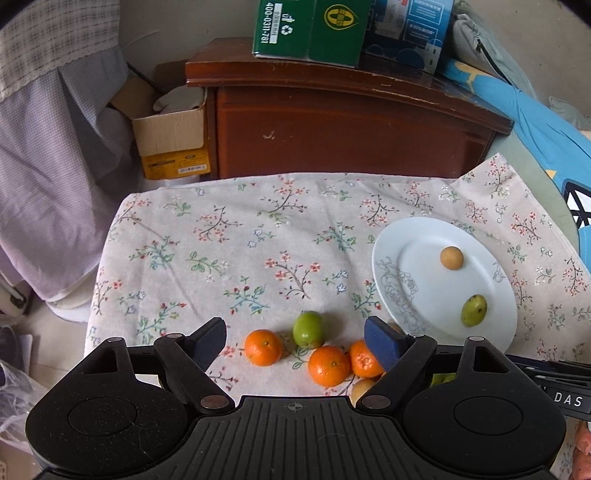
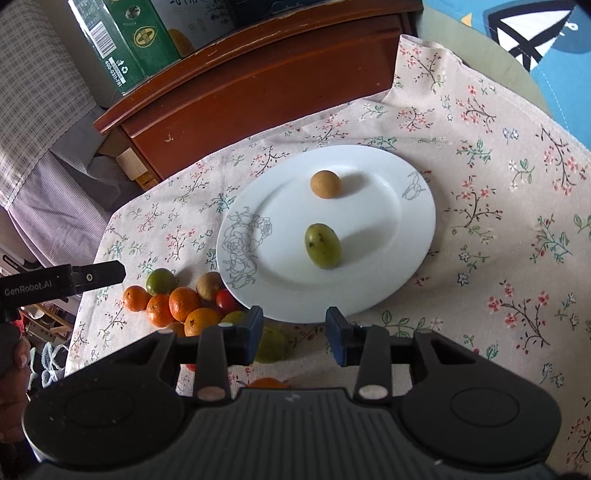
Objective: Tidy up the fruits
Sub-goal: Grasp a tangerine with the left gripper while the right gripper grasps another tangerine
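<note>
On left tool (image 2: 99, 275), "GenRobot.AI", green carton (image 1: 310, 29), "400-0311-781"

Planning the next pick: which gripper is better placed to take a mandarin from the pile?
Probably the left gripper: its open jaws frame the mandarins. The right gripper faces the plate, pile off to its side.

a lived-in home room is showing: a floral tablecloth (image 1: 258, 236), a worn wooden cabinet (image 1: 347, 125), cardboard boxes (image 1: 173, 136) and bedding (image 1: 55, 155) are crowding it.
</note>
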